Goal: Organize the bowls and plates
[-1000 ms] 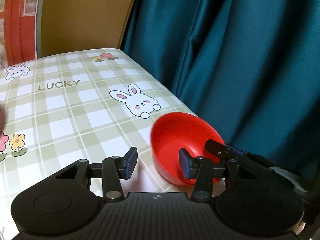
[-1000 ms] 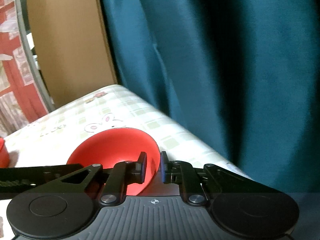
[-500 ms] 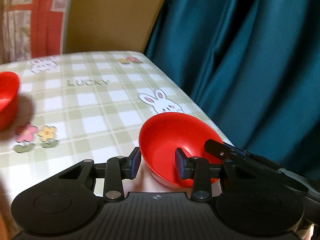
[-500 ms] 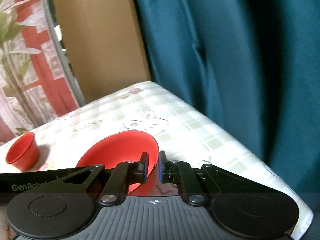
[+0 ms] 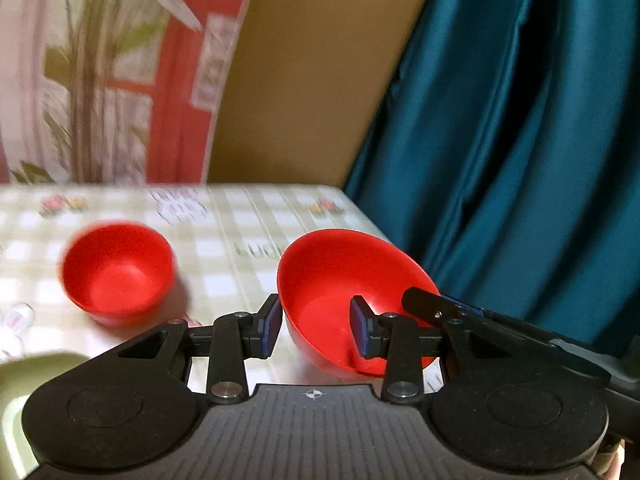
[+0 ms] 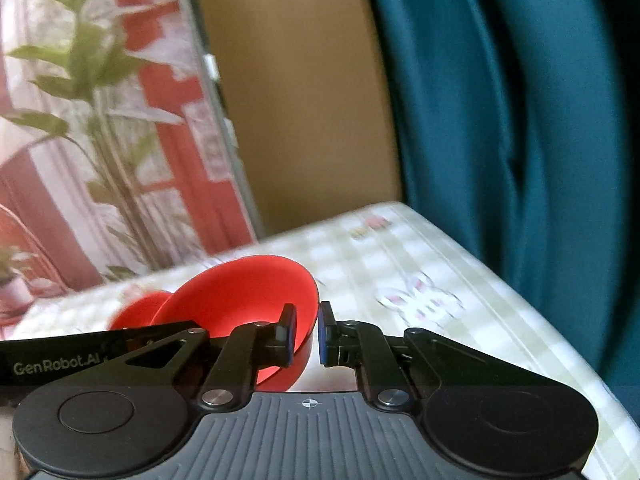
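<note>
Teal curtain (image 5: 520, 140) hangs along the far right edge of the checked tablecloth (image 5: 224, 248), with a tan panel behind it. Between my two grippers I carry the wide red bowl (image 5: 340, 276), clear of the cloth as far as I can judge. My right gripper (image 6: 306, 334) pinches the bowl's right wall, one pad inside and one outside, nearly closed on the thin plastic. My left gripper (image 5: 316, 330) stands at a middling width over the opposite side: its right pad sits inside the bowl, its left pad just outside the wall, and I cannot tell whether both pads press (the gap looks wider than the wall). I take it the two-sided hold is there to keep the bowl from swinging on a single pinch.

The bowl has no real long axis, being round; its mouth faces up and tips somewhat toward my left camera, with the far rim higher than the near one.

Left of it on the cloth sits the smaller red bowl (image 5: 118, 272), upright and well apart. My guess is that the wide one is bound for it, to nest or stack. An olive-green dish (image 5: 36, 376) edges in at lower left.
</note>
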`<state>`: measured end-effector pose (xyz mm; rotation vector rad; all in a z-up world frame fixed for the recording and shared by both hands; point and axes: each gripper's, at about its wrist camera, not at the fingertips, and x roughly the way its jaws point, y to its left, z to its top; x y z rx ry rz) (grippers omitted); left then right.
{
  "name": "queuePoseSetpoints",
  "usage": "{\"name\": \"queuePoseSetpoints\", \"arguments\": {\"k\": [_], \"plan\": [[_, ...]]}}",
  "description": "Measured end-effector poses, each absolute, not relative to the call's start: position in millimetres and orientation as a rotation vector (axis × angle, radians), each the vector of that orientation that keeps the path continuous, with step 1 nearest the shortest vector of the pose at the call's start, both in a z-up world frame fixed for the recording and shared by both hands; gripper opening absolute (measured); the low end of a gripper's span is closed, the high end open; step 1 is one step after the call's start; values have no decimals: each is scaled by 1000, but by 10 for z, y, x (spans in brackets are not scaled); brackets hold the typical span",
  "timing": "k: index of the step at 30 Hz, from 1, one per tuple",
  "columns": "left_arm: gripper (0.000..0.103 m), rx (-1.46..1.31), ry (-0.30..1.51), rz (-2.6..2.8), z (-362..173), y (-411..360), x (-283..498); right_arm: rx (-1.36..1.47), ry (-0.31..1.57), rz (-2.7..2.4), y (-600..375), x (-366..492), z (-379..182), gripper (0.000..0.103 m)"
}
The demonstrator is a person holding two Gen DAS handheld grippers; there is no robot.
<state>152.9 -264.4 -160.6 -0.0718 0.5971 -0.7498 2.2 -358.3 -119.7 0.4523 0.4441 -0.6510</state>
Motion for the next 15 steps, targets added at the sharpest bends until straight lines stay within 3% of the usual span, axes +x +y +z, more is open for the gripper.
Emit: {"name": "queuePoseSetpoints", "arguments": {"k": [15], "plan": [[39, -88, 392, -622, -752, -1766, 1615, 391, 317, -445, -3226, 904, -476, 10]]}}
